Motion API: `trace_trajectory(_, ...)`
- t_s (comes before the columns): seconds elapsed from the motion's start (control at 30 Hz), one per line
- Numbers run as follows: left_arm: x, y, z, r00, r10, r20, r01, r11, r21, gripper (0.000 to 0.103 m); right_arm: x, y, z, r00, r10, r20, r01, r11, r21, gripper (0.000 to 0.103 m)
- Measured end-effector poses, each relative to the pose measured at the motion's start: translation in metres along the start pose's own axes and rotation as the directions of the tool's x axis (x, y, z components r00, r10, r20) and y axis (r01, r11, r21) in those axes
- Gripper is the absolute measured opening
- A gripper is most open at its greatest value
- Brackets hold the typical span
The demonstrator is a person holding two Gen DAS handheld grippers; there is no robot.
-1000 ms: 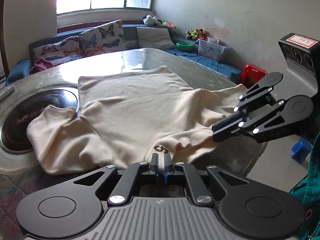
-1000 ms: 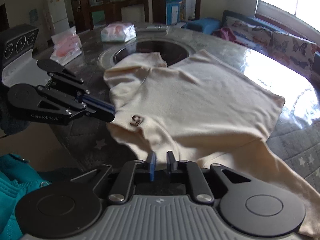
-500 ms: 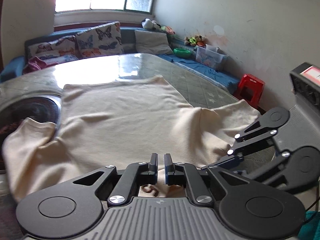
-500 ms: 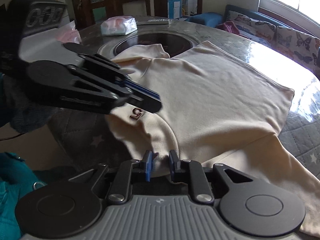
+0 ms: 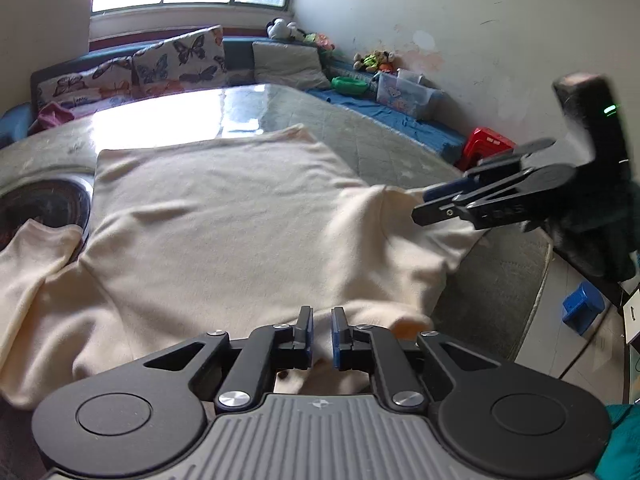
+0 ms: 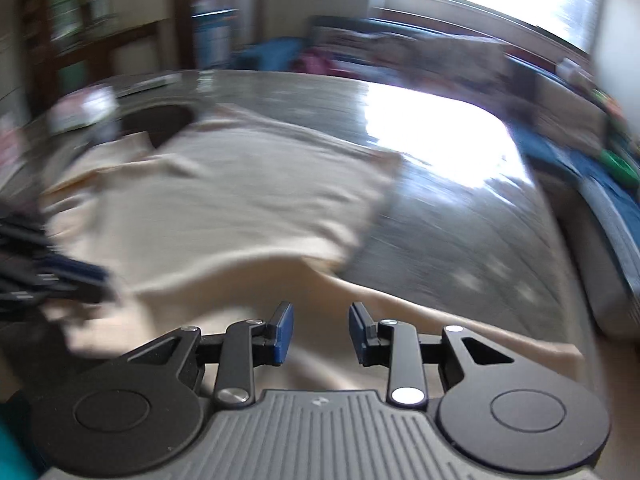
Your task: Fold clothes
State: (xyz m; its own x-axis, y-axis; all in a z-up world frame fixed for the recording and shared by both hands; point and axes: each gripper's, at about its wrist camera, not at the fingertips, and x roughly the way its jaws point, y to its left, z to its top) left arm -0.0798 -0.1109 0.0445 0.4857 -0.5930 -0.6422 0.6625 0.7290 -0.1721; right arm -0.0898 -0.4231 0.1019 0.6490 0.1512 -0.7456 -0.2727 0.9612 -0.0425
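A cream long-sleeved top (image 5: pixel 224 216) lies spread on the round table, hem far, collar near me. My left gripper (image 5: pixel 321 334) sits over the collar edge, its pads a narrow gap apart with cream cloth between them. My right gripper (image 6: pixel 320 334) is open and empty above the right sleeve (image 6: pixel 420 320); its view is motion-blurred. In the left wrist view the right gripper (image 5: pixel 434 204) hovers at the right shoulder and sleeve. In the right wrist view the left gripper (image 6: pixel 80 280) shows at the left edge.
The table (image 5: pixel 384 148) has a dark round inset (image 5: pixel 44 204) at left. A sofa with butterfly cushions (image 5: pixel 160 60) runs behind. A red stool (image 5: pixel 488 144) and a blue block (image 5: pixel 582 306) stand on the floor at right.
My right gripper has let go of the collar, opened and swung right toward the sleeve. My left gripper has stayed at the collar, slightly further over the cloth.
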Motion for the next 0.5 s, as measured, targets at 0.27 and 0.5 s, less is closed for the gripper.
trace_trajectory(0.27, 0.023, -0.013, 0.013, 0.999, -0.044, -0.007, 0.044, 0.999, 0.023, 0.01, -0.022, -0.071, -0.046, 0.961, -0.278, -0.003, 0.272, 0.94, 0.207, 0.04)
trace_trajectory(0.5, 0.037, -0.026, 0.01, 0.996, -0.081, -0.029, 0.082, 0.996, 0.037, 0.011, -0.034, -0.114, -0.075, 0.923, -0.383, -0.039, 0.372, 0.863, 0.341, 0.046)
